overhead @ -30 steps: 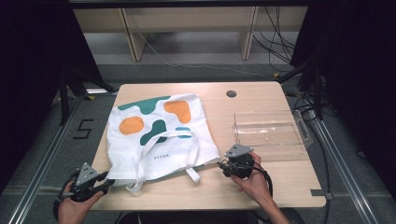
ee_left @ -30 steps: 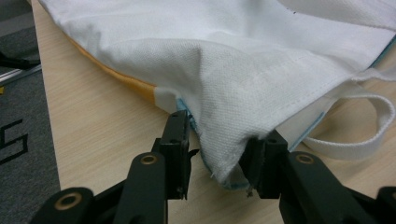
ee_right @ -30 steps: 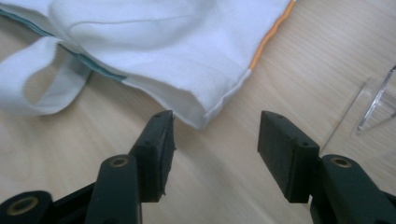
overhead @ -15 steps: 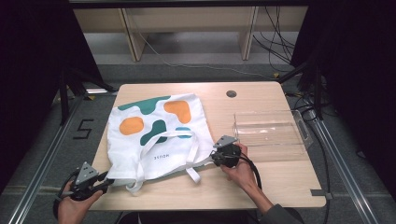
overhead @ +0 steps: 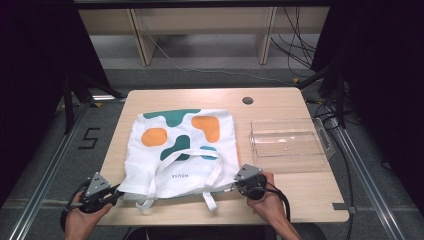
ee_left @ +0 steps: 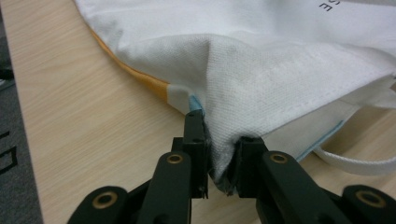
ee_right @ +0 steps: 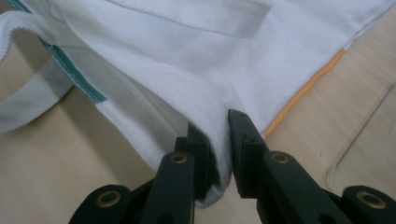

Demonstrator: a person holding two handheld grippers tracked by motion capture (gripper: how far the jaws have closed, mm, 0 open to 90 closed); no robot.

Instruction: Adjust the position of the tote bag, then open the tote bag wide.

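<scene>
Bag: white woven tote bag (overhead: 182, 150) lies flat on the wooden table (overhead: 295, 195), long axis front to back, opening and straps (overhead: 210, 200) toward the person.
Left gripper (ee_left: 219, 154): jaws clamped on the bag's near left corner.
Right gripper (ee_right: 219, 140): jaws pinching the near right corner.
Change: the right gripper has moved in from the right and closer to the bag.
Tray: clear plastic tray (overhead: 320, 132), rectangular, right of the bag.

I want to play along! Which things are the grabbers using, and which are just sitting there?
In use:
- white tote bag, pinched at its two near corners
- left gripper, shut on one corner
- right gripper, shut on the other corner

Just lying about:
- clear plastic tray, beside the bag on the table
</scene>
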